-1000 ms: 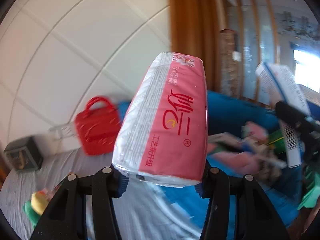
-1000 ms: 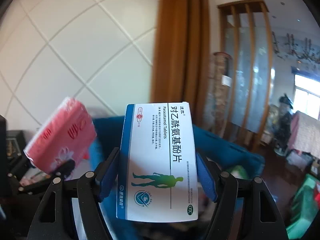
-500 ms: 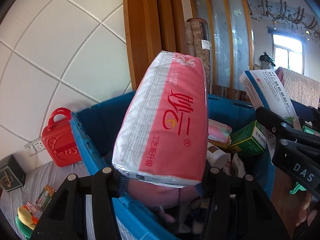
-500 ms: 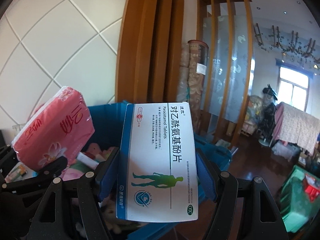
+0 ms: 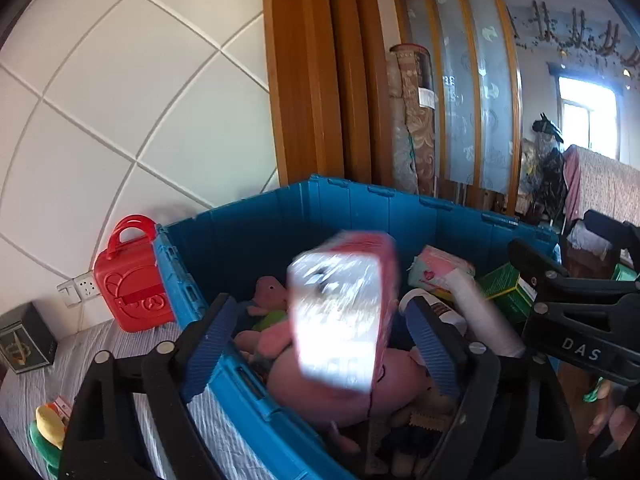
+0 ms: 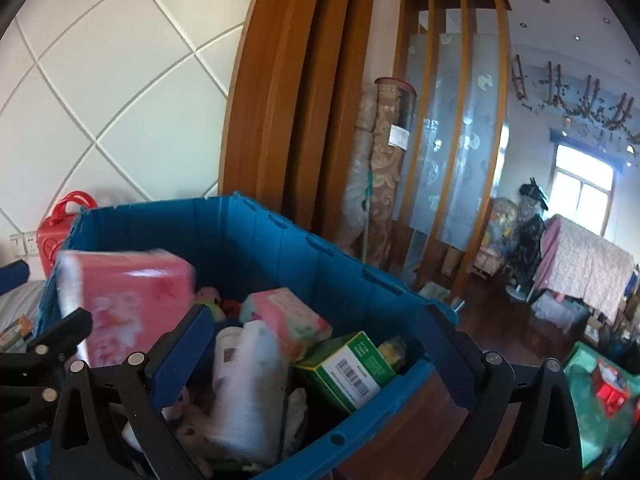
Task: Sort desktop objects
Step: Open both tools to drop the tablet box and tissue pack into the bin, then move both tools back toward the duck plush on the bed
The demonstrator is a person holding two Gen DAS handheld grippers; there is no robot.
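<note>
My left gripper point(image 5: 320, 344) is open above the blue bin point(image 5: 360, 208). The pink tissue pack point(image 5: 340, 308) is blurred and falling between its fingers into the bin; it also shows in the right wrist view point(image 6: 124, 304). My right gripper point(image 6: 316, 352) is open over the same bin point(image 6: 280, 248). The white and blue medicine box point(image 6: 248, 384) is a blurred white shape dropping among the bin's contents. In the left wrist view it shows as a white blur point(image 5: 484, 316). The right gripper shows at the right of the left wrist view point(image 5: 576, 312).
The bin holds a pink plush toy point(image 5: 332, 392), a green box point(image 6: 352, 364), a pink pack point(image 6: 292, 316) and other items. A red toy case point(image 5: 132, 284) stands left of the bin by the wall. A dark box point(image 5: 24, 340) and small items point(image 5: 48, 428) lie on the grey cloth.
Both grippers have opened. The tissue pack has left my left gripper and the medicine box has left my right gripper; both are falling into the blue bin.
</note>
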